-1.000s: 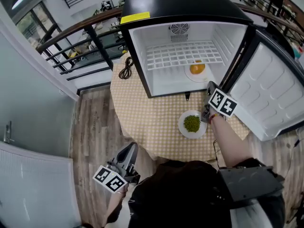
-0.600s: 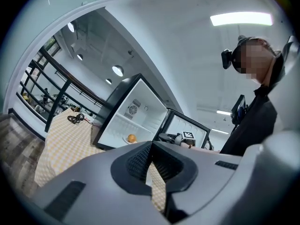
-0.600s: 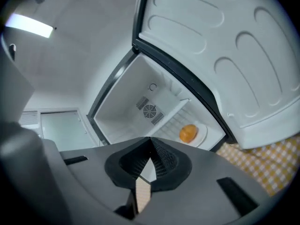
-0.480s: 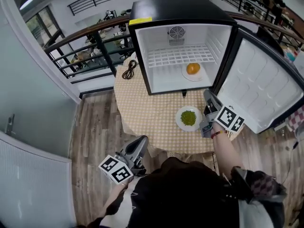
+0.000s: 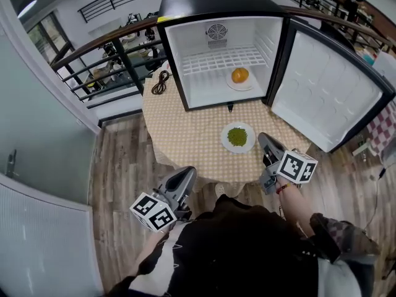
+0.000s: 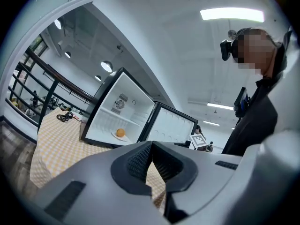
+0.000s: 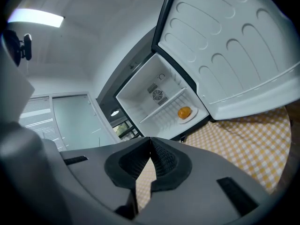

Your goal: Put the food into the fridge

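The fridge stands at the far side of a round table covered in a yellow checked cloth, its door swung fully open to the right. Inside, on the floor of the compartment beneath the wire shelf, an orange sits on a small plate. A second portion, green food, lies on a white plate out on the cloth in front of the open compartment, clear of the fridge. The right gripper is held at the near edge of the table, just right of that plate and not touching it. In the right gripper view its jaws are pressed together with nothing between them, aimed toward the fridge and the orange. The left gripper is held off the table on the near left, over the wooden floor and close to the person's body. The left gripper view shows its jaws likewise closed on nothing, with the open fridge and orange in the distance. A coiled black cable lies on the cloth left of the fridge, and a dark railing runs behind the table.
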{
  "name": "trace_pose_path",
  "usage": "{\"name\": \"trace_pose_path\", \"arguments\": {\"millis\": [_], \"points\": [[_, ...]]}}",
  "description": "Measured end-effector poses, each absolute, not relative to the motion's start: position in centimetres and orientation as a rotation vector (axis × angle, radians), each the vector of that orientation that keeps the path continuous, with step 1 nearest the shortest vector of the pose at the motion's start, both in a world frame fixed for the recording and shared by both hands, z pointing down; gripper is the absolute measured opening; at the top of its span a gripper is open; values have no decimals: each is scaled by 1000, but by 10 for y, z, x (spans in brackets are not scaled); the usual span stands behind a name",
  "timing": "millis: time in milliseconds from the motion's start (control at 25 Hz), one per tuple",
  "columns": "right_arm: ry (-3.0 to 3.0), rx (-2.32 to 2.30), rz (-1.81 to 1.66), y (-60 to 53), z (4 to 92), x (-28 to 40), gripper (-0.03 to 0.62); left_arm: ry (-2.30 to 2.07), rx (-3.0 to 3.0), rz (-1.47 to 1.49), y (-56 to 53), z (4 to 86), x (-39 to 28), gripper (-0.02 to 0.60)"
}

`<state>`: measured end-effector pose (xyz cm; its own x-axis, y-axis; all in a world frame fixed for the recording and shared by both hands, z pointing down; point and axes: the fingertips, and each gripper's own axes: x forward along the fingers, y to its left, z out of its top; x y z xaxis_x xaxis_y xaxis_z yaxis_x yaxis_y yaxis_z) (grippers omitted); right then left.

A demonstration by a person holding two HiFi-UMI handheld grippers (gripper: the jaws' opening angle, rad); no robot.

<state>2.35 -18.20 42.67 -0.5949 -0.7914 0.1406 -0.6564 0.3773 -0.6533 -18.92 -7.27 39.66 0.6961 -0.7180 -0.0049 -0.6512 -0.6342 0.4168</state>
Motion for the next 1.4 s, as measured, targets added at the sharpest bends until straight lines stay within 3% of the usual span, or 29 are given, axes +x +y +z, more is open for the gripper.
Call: {"name": "trace_pose_path", "arguments": {"millis": [560,1400], "points": [[2604,-1317,-895,-141,416,46,15,-1113,2492,-234,-64,399,-173,12],[2702,-1169,-995,-69,428,120,15,-1119,2477,-209,-20,390,-56,12]]}}
